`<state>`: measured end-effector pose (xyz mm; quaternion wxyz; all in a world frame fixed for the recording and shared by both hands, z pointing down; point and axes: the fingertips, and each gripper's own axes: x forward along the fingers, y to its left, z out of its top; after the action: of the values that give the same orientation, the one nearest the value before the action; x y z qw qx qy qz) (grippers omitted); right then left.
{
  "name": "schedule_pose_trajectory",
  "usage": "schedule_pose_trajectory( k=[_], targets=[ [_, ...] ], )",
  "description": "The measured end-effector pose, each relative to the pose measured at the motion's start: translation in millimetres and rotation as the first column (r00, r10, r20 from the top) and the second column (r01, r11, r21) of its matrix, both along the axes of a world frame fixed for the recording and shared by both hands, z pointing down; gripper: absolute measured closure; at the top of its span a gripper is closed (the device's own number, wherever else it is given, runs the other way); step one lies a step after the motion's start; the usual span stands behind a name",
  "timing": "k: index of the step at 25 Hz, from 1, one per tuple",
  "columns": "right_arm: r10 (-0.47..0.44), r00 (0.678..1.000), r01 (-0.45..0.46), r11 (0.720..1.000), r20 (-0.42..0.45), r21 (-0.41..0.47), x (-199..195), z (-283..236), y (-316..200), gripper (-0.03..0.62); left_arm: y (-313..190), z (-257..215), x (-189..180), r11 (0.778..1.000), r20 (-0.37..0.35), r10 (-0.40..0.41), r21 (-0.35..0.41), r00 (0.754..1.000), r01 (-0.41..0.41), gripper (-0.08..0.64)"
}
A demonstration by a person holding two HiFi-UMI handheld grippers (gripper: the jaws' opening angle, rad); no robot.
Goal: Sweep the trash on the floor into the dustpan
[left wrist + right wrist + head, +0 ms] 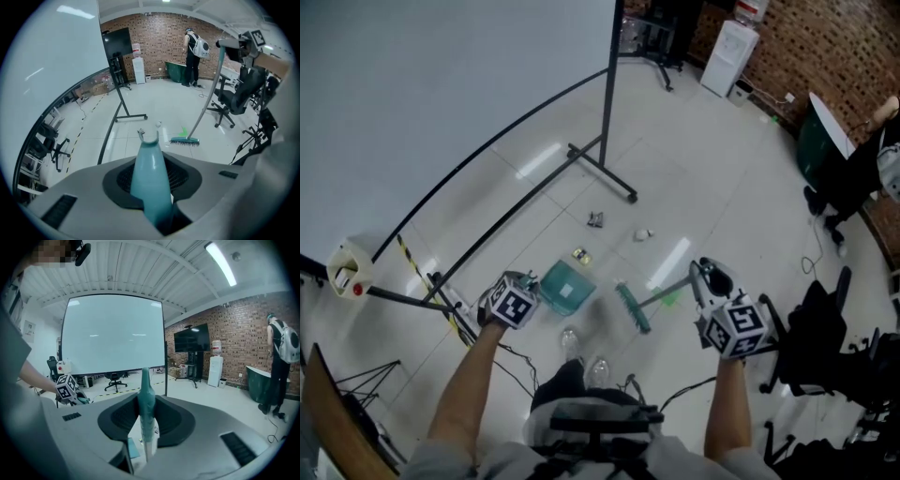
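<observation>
**A:** Which way does the trash lie from the tools?

**B:** Beyond both of them, away from the person. A dark scrap and a pale crumpled bit lie near the wheeled foot of the screen stand. A yellowish piece lies just past the far edge of the dustpan.

**A:** And the grippers?

**B:** The left gripper has its jaws clamped on the dustpan's teal handle. The right gripper is pinched on the top of the broom handle, which slopes down to the broom head.

**A:** So which tool is nearer the trash?

**B:** The pan is nearest the yellowish piece. The broom head sits right of the pan, on the person's side of all three pieces. Its bristle line runs roughly away from the person. I'd judge that the broom must reach past the trash and draw it back toward the pan.

**A:** Is the pan down on the floor?

**B:** It looks low, but I can't tell from the head view whether its lip touches the tiles.

**A:** Is anything in the way?

**B:** The stand's foot and wheel lie just behind the dark scrap, so a long reach could knock them. An office chair stands well off to the right. A person stands far across the room, by the brick wall.
</observation>
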<state>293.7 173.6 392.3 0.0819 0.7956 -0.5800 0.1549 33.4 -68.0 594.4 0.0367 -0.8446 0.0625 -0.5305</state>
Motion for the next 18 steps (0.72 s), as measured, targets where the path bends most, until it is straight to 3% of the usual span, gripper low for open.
schedule_pose_trajectory(
  k=[9,18],
  targets=[
    [0.111,0.994,-0.112,0.993,-0.012,-0.043,32.6,9.2,-30.6,0.494,-45.9,47.2,29.1,0.992,0.069,0.119,-0.056,0.99,-0.116,0.468],
    [0.174,0.985,-0.174,0.984,-0.005,-0.028,65.9,8.5,-47.0,0.494,-58.6,49.3,50.6,0.989,0.091,0.137,-0.067,0.986,-0.131,0.468]
  ],
)
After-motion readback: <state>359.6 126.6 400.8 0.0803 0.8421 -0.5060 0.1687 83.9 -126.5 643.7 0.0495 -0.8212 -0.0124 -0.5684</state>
